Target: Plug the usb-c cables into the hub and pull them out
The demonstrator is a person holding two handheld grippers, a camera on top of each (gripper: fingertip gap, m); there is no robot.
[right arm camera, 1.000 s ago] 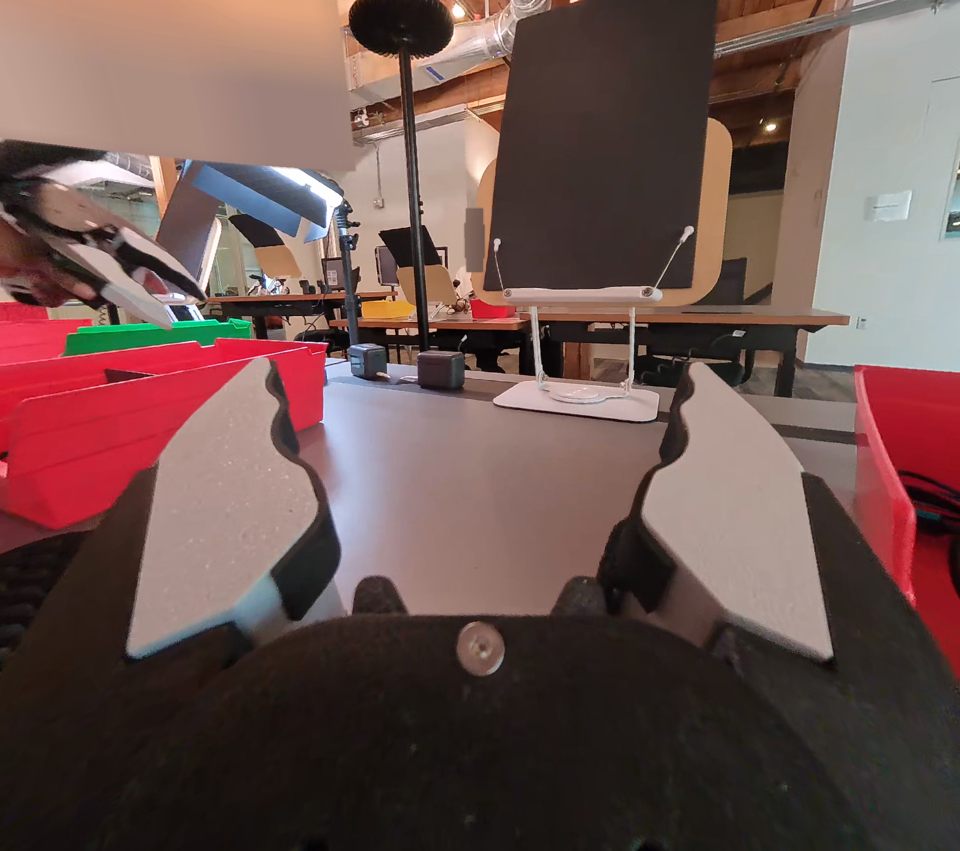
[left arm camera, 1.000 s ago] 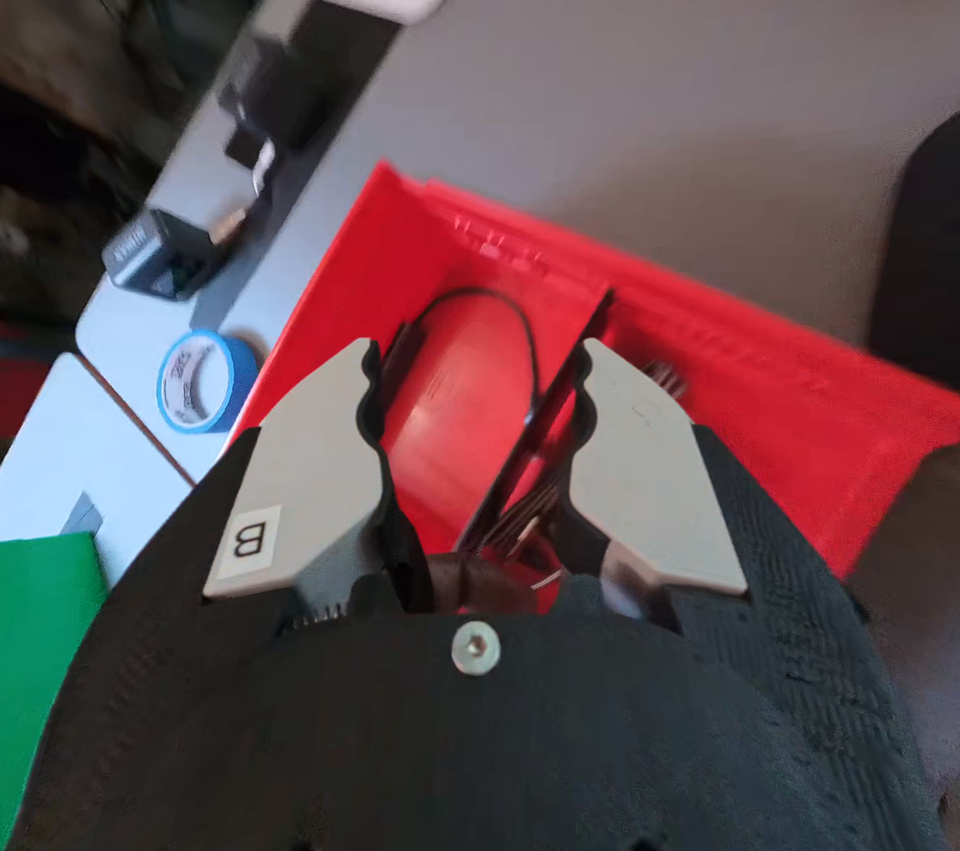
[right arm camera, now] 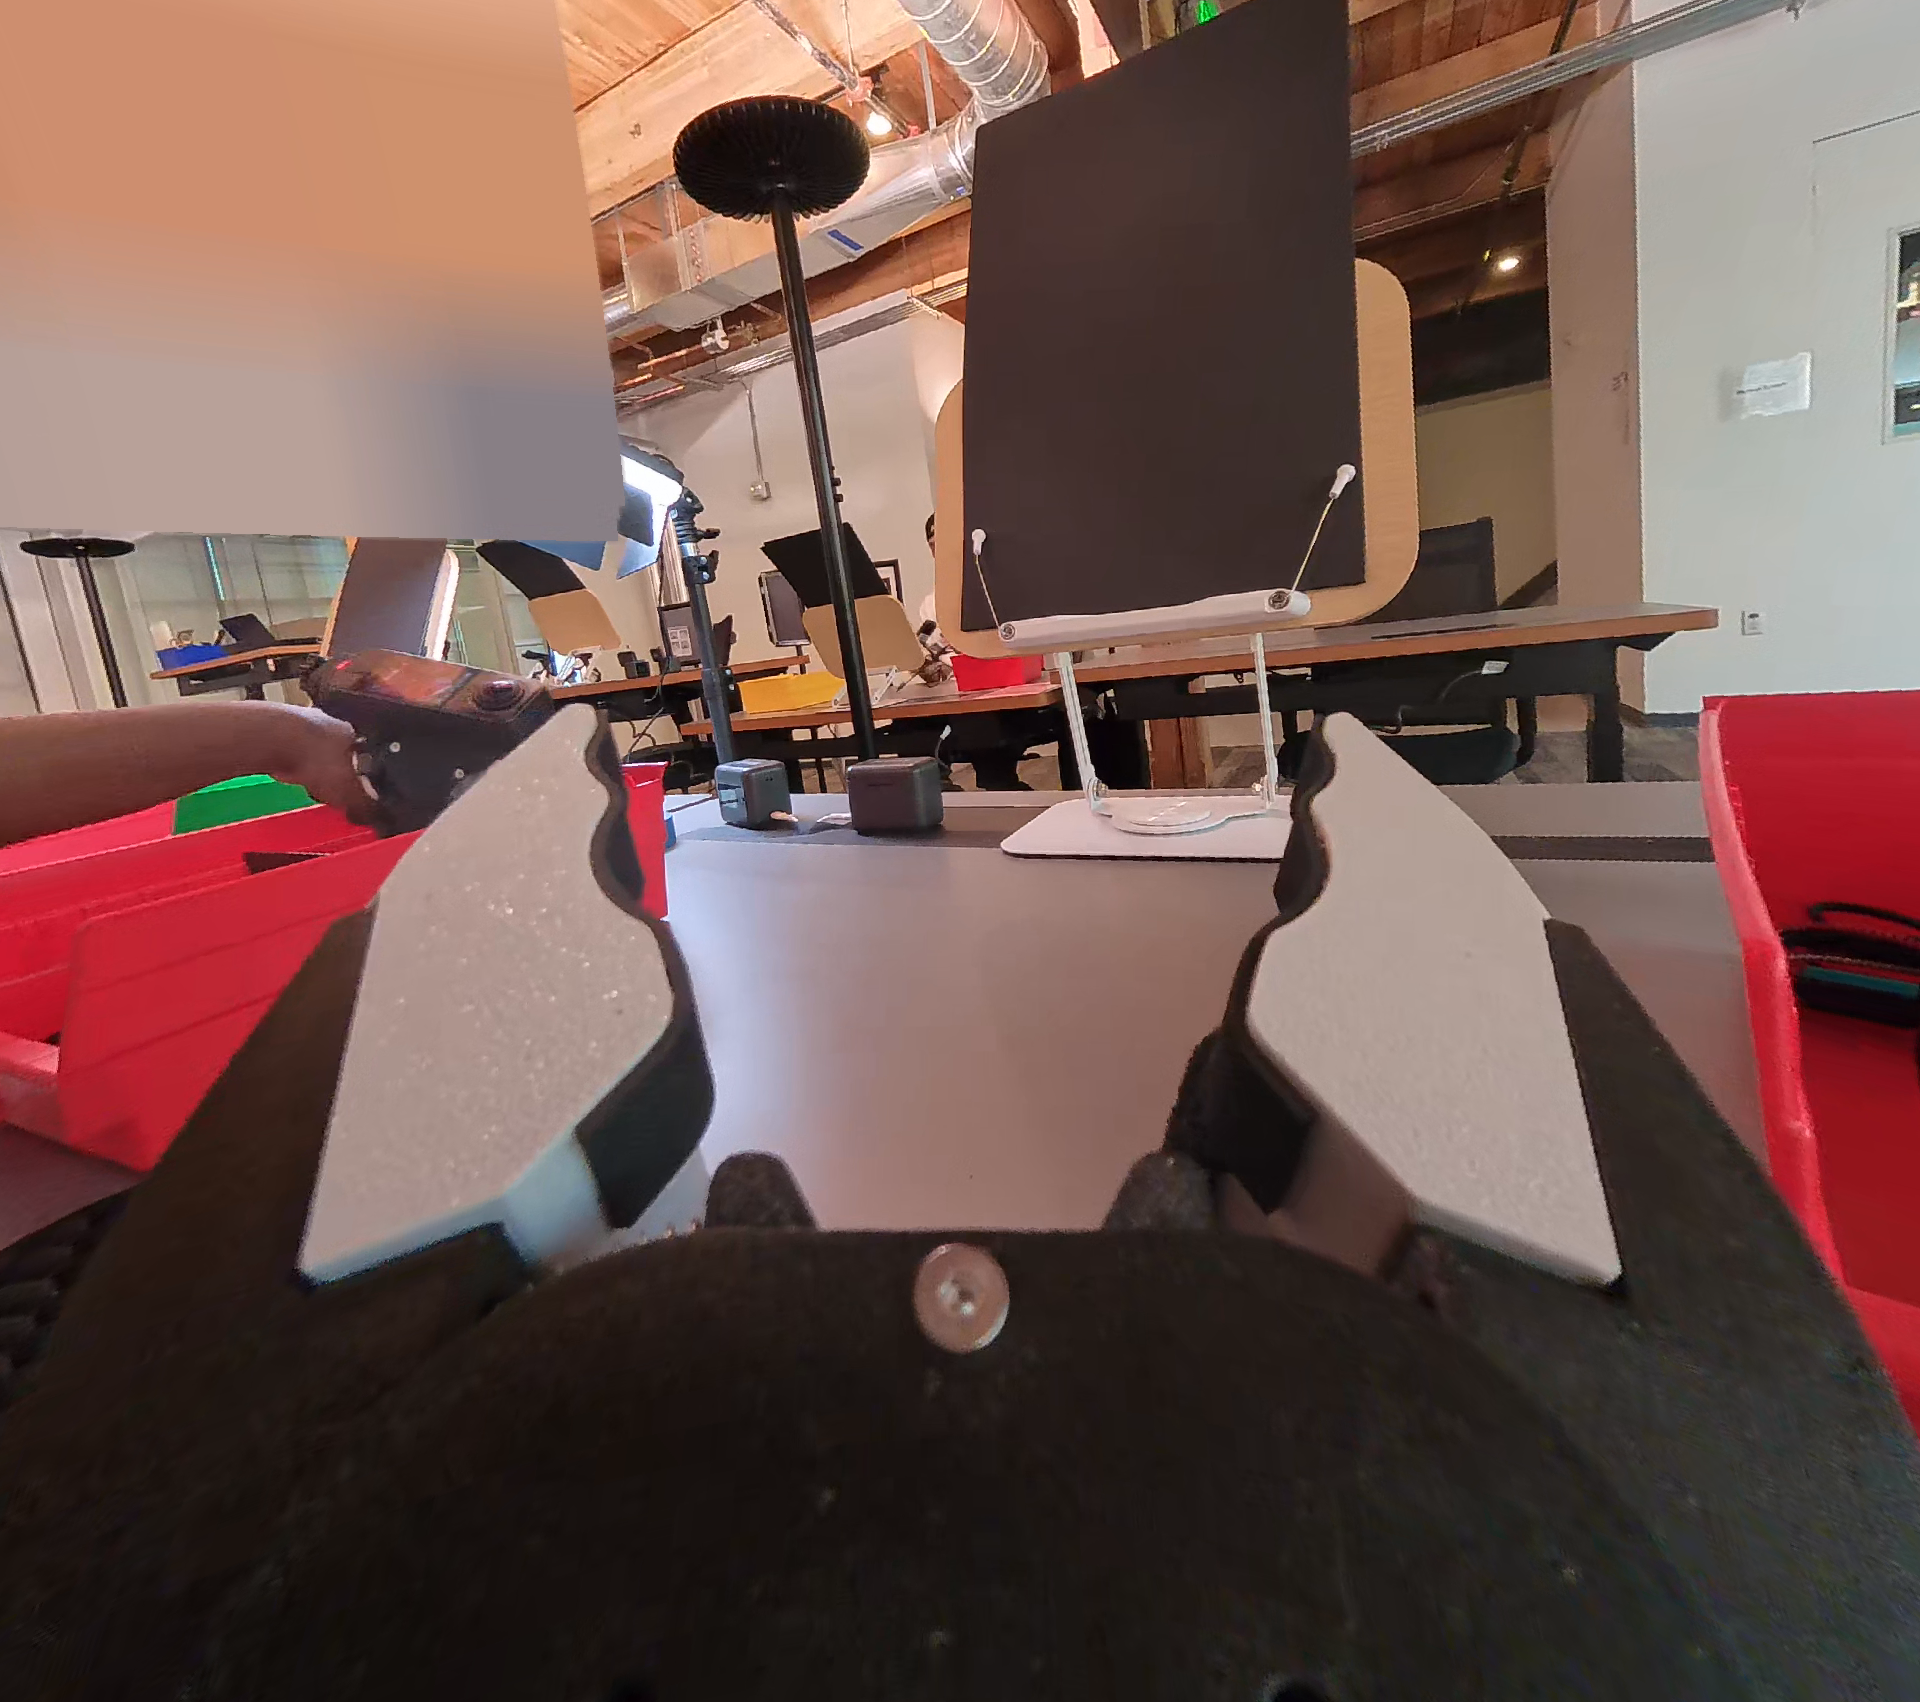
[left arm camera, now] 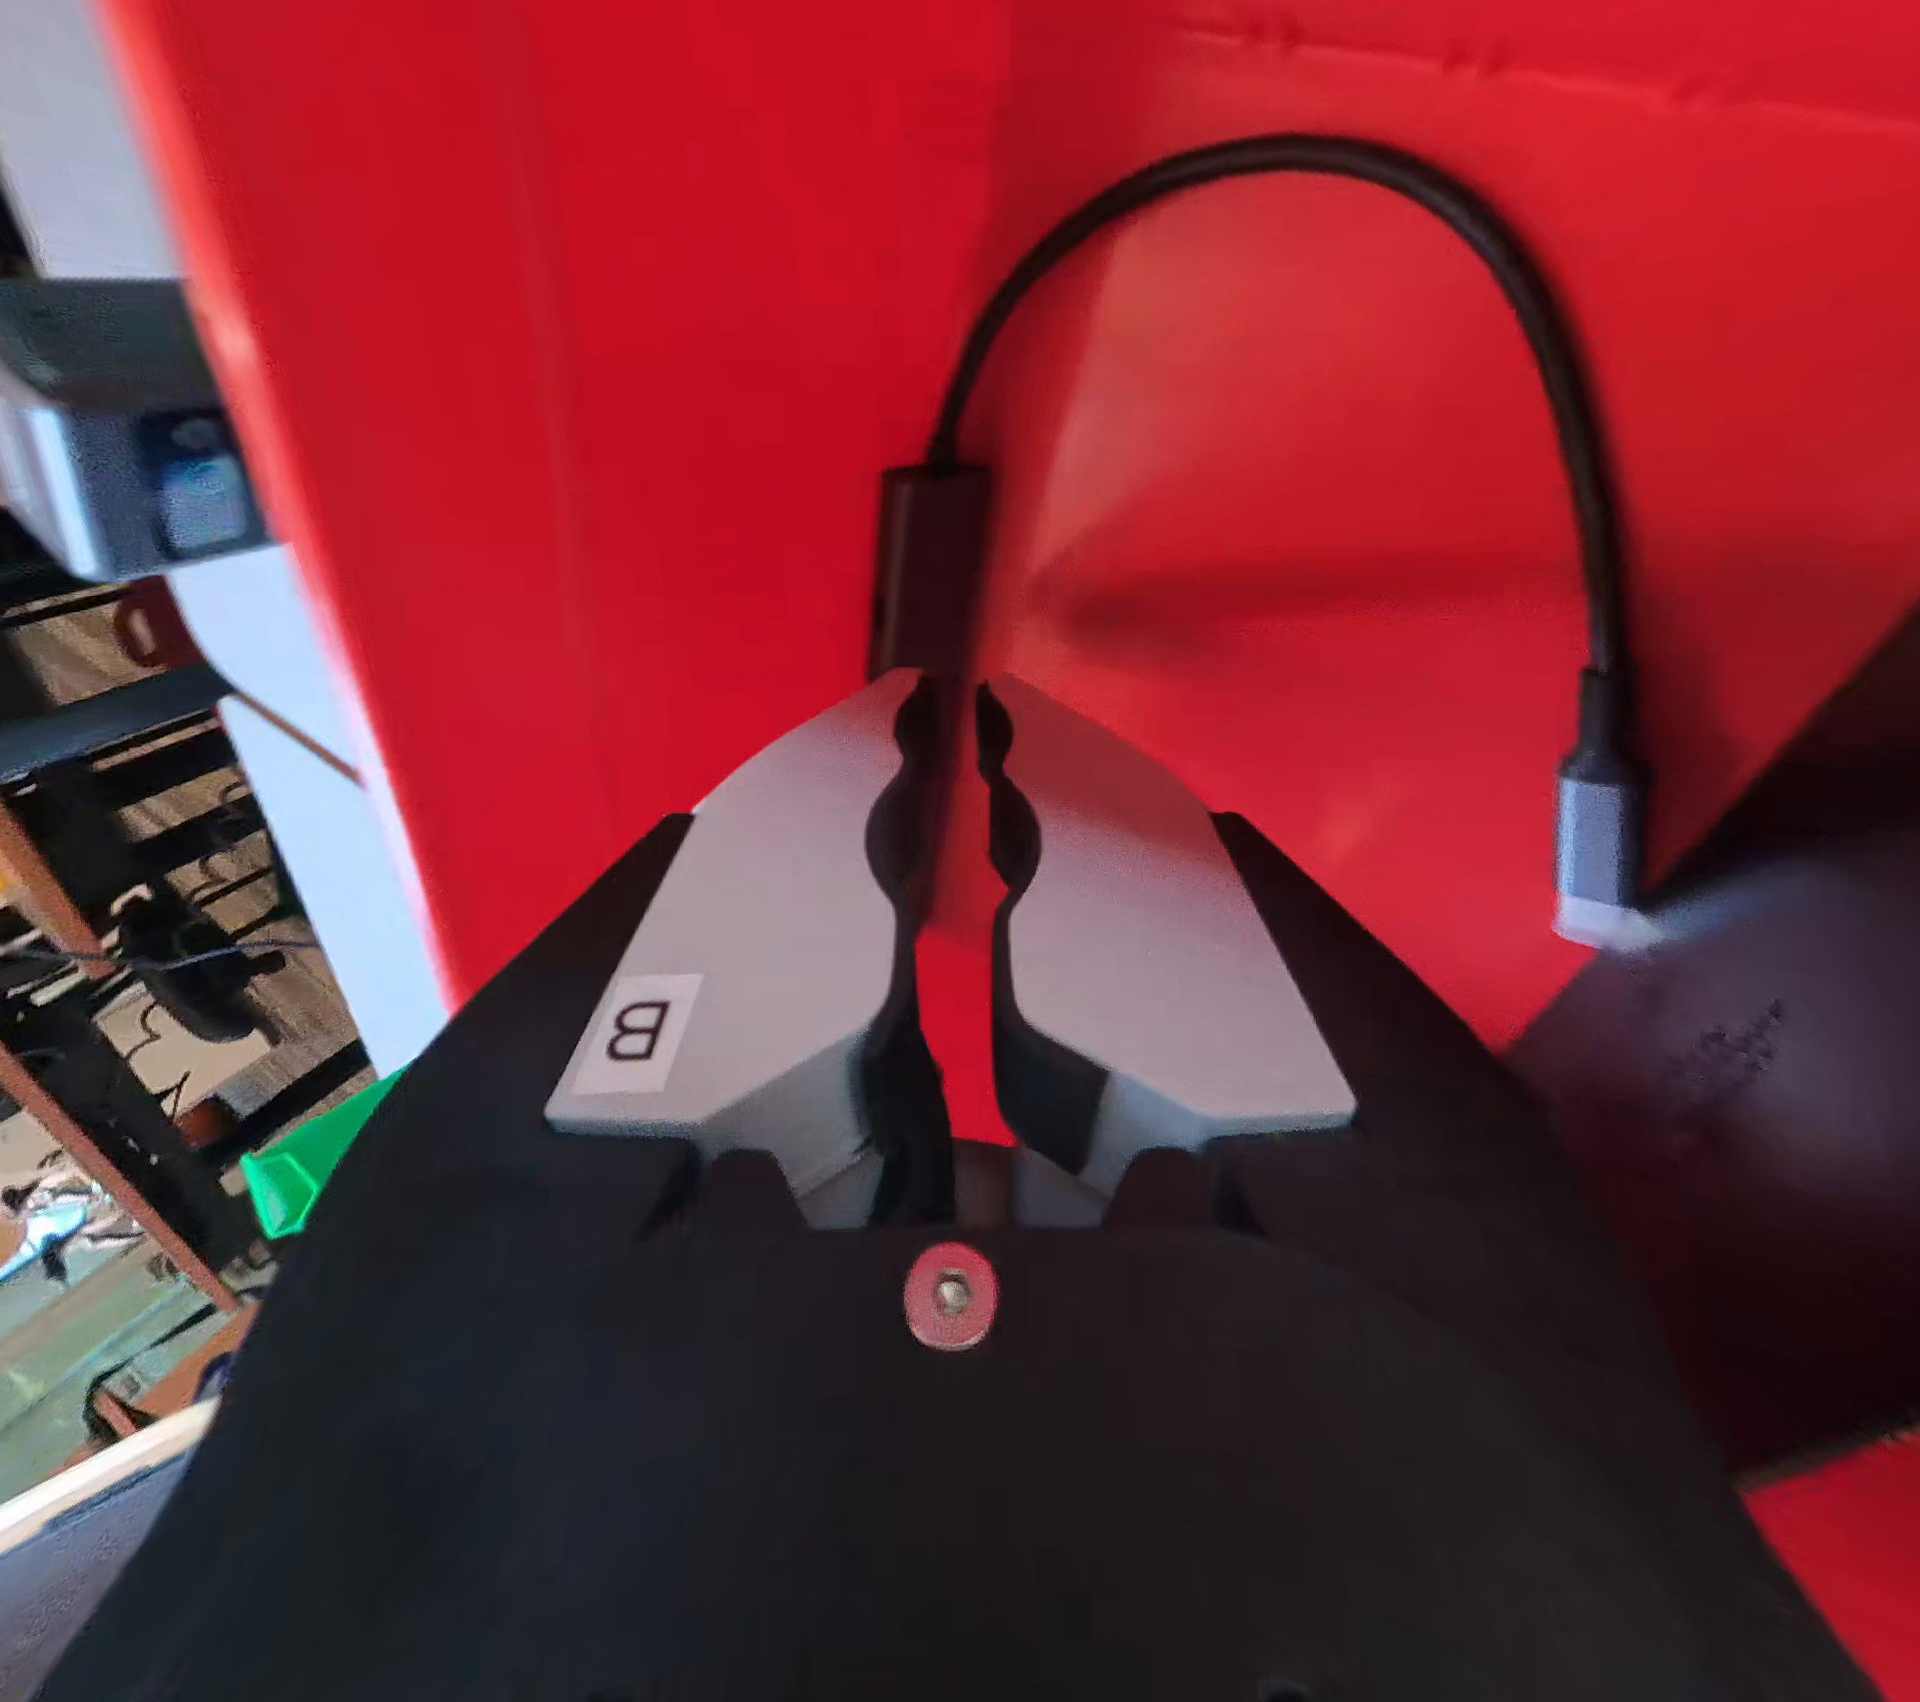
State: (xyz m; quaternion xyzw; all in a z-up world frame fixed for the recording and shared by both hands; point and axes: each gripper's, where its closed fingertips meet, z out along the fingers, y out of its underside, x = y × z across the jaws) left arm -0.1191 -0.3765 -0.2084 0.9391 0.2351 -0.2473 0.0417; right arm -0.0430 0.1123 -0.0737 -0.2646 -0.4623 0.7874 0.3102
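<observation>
Red bin [left arm camera: 623, 302], black hub [left arm camera: 925, 572] with its short cable [left arm camera: 1455, 218] lying inside.
Left gripper [left arm camera: 948, 696]: jaws nearly closed around the hub's near end; a firm pinch cannot be confirmed. Right gripper [right arm camera: 956, 821]: wide apart, empty, above the table [right arm camera: 956, 956]. Advice: clamp squarely across the body, lift straight, leaving the plug [left arm camera: 1595, 842] free.

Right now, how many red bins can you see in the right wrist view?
2: one bin at the left, another bin at the right edge. More may be hidden.
</observation>
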